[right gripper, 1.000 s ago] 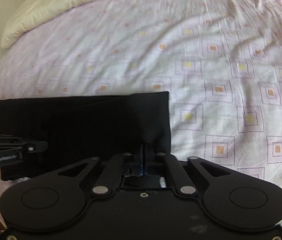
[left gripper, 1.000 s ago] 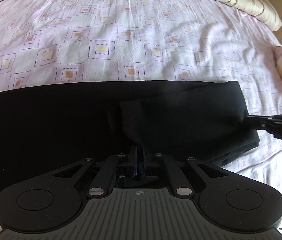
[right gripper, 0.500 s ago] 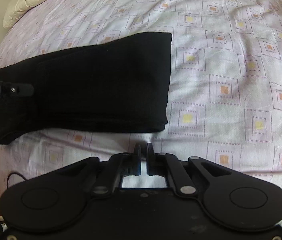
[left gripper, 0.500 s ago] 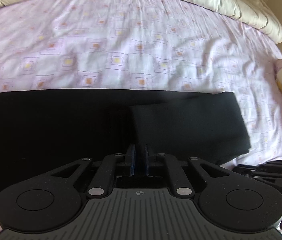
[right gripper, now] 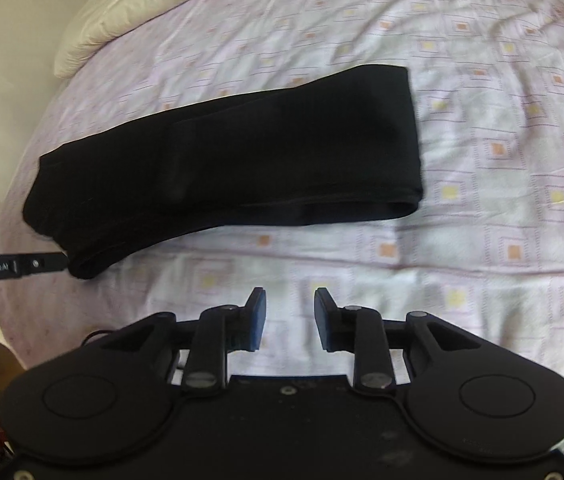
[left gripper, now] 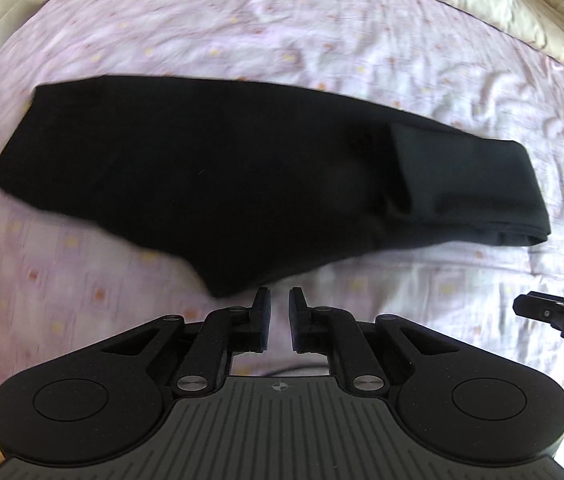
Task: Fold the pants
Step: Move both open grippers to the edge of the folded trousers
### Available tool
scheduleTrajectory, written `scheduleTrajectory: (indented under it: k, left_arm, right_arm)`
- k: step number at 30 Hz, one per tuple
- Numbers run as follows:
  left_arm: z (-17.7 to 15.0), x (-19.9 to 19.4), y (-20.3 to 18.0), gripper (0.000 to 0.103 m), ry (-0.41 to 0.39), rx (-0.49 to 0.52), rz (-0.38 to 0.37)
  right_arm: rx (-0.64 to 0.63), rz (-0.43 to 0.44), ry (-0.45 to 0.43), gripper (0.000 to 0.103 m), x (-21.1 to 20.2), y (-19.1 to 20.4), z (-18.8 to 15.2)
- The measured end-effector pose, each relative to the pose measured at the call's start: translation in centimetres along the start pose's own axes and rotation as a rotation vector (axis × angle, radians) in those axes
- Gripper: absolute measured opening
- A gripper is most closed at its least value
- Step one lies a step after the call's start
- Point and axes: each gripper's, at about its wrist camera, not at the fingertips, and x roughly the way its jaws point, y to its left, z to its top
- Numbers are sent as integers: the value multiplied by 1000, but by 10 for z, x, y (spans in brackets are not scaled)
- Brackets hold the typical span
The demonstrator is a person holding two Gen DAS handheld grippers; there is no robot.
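Right wrist view has your right gripper [right gripper: 288, 300] just parting, empty, left gripper [left gripper: 279, 300] barely ajar and empty, folded black fabric pants [right gripper: 242, 148] across mid-frame on the pink patterned bedsheet [right gripper: 482, 240]: regrasp an end, fold again.

I see the black pants [left gripper: 222, 184] lying flat on the bed, folded lengthwise into one long band, plain dark fabric, narrow leg end doubled back over itself in layers, wider end spreading to a rounded point, clear of both hand-held grippers
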Motion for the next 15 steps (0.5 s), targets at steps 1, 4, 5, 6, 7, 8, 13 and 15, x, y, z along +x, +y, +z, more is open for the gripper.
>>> scheduleTrajectory:
  k: [1,4,5,6,7,8,13,15]
  left_arm:
    - [-5,-3,4,11,-7,-9,11]
    - [-16,-13,16,11,-50,-21,44]
    - [-17,-15,20,11,-60,-18,54]
    - [-18,-16,24,11,-67,-10,64]
    - [-18,-17,29,11,-76,2,75]
    - [-19,-19,34,11,-90,16,90]
    - [-15,-19,66,11,-121,82,129]
    - [-14,-18,85,11,-126,74,100]
  right_arm:
    - [-9,7,1,32,0,7,-3]
    - [-56,15,-6,37,4,35,-11]
    - [-73,16,-15,38,4,45,-13]
    - [-90,14,-31,38,3,56,-14]
    - [-109,7,-54,40,1,68,-17]
    - [-127,-4,-78,46,0,81,-18]
    - [-179,-176,-188,54,3,159,-26]
    - [-157,-262,-213,52,9,188,-30]
